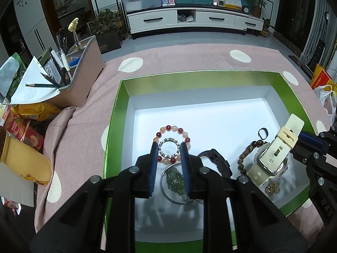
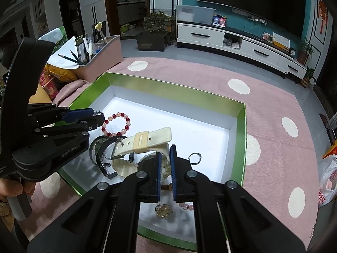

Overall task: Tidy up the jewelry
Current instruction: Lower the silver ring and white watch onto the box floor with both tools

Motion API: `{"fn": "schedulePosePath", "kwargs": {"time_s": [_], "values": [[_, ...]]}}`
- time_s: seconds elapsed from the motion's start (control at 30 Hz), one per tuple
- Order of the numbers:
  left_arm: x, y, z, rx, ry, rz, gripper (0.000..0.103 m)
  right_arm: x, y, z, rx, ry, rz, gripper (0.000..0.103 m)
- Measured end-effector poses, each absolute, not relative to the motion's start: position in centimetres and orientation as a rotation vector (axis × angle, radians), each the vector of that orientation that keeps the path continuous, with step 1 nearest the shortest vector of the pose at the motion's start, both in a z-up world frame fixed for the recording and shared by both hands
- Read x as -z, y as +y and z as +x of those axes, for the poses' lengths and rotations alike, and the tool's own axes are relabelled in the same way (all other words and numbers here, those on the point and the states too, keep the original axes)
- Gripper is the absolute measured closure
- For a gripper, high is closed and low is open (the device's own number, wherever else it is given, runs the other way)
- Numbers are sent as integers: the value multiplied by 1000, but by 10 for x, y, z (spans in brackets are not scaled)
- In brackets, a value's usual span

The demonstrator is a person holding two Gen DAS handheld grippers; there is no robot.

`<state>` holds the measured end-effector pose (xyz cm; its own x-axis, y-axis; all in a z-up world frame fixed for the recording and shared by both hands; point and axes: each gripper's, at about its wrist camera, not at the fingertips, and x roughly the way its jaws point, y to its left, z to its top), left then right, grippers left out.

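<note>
A green box with a white floor (image 1: 210, 109) (image 2: 189, 126) holds jewelry. My left gripper (image 1: 169, 147) is shut on a small silver beaded ring bracelet (image 1: 169, 150), held above a red and peach bead bracelet (image 1: 173, 128) (image 2: 116, 124). My right gripper (image 2: 164, 154) is shut on the strap of a cream watch (image 2: 151, 140) (image 1: 271, 156), lifted over the box. A black watch (image 1: 217, 160), a green stone bracelet inside a silver bangle (image 1: 175, 181), a brown bead bracelet (image 1: 245, 154), a gold brooch (image 2: 164, 210) and a small dark ring (image 2: 194, 158) lie on the box floor.
The box sits on a pink tablecloth with white dots (image 1: 168, 61). A pink organizer with pencils and pens (image 1: 82, 71) stands at the left, with snack packets (image 1: 25, 122) and a yellow cup (image 1: 23, 160) beside it. A plastic bag (image 2: 328, 179) lies at the right.
</note>
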<state>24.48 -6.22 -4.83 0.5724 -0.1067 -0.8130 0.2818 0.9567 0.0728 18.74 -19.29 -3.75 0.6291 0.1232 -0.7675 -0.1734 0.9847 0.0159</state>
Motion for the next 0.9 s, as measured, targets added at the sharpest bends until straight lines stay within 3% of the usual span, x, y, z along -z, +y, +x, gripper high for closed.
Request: {"fn": "schedulePosePath", "kwargs": {"time_s": [0.9], "values": [[56, -61, 246, 229, 953, 219, 82, 46, -186, 190, -173, 903, -80, 96]]}}
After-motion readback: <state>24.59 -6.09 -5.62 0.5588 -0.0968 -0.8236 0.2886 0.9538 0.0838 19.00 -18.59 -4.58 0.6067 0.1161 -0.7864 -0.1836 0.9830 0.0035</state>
